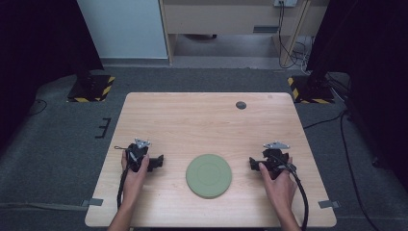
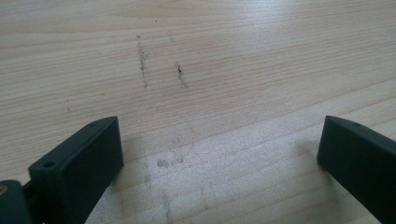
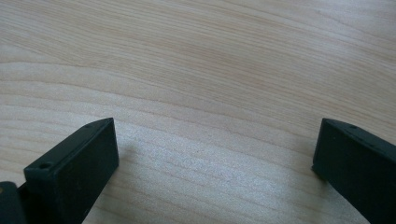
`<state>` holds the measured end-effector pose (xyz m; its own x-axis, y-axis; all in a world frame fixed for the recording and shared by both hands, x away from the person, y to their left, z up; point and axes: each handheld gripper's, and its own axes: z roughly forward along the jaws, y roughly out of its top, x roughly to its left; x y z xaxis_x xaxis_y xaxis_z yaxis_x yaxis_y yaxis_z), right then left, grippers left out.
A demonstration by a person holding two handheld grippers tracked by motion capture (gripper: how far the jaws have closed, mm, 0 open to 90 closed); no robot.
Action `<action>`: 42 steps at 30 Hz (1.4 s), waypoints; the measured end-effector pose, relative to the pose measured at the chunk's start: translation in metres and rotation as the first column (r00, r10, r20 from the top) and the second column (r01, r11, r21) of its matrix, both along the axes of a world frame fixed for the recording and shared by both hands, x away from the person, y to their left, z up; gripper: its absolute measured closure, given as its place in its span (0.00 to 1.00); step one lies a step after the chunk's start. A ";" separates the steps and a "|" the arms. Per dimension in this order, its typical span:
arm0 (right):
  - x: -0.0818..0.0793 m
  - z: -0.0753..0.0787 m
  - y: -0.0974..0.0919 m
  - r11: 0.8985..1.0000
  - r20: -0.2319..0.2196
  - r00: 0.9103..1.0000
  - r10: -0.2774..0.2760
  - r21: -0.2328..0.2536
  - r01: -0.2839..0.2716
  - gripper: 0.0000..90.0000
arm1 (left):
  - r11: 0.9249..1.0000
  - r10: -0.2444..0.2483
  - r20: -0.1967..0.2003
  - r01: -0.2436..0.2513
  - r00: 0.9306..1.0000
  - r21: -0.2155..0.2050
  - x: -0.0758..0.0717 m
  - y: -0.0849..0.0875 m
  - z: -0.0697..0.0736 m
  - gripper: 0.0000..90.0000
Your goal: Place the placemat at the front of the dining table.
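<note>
From the high view, a pale wooden worktop stands on grey carpet, and a round green plate lies flat on it, toward the near edge and roughly midway between the two hands. The left hand-held gripper sits on the worktop to the left of the plate, its jaws turned toward the plate but apart from its rim; the person's left hand wraps round its body. The right hand-held gripper sits on the other side, likewise pointing inward at the plate and not touching it, with the right hand behind it and a black cable trailing back along the forearm. A small dark round disc is set into the worktop near its far edge, well apart from everything else. Strips of grey tape hold the near corners to the carpet.

In the left gripper view, the left hand-held gripper is released: its two black jaws stand wide apart with bare wood between them. A few faint dark scuff marks streak the wood ahead.

In the right gripper view, the right hand-held gripper is also released, jaws spread wide over plain wood grain, nothing held between them.
</note>
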<state>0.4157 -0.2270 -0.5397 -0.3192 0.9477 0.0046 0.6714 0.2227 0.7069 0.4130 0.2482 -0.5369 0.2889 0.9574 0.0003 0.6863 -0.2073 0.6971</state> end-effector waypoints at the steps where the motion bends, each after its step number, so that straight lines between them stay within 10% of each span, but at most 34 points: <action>1: 0.000 0.000 0.000 1.000 0.000 1.000 0.000 0.000 0.000 0.00 | 1.000 -0.001 0.000 0.001 1.000 0.000 0.000 0.000 0.000 0.00; 12: 0.002 0.000 0.001 1.000 0.001 1.000 -0.010 -0.001 0.010 0.00 | 0.998 -0.057 0.000 0.057 0.998 0.001 -0.003 -0.001 0.000 0.00; 28: -0.023 0.020 -0.001 0.996 0.071 0.994 0.078 0.047 -0.082 0.06 | 0.976 -0.216 0.049 0.217 0.975 -0.001 -0.033 -0.011 0.018 0.03; 42: -0.048 0.018 0.042 0.967 0.077 0.964 0.254 -0.003 -0.255 0.07 | 0.956 -0.268 0.107 0.278 0.958 -0.092 -0.055 -0.012 0.020 0.03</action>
<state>0.3681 -0.1851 -0.5214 -0.5495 0.8352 -0.0228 0.5375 0.3742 0.7557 0.3585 0.2366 -0.5170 0.5424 0.8382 -0.0567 0.5457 -0.3002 0.7823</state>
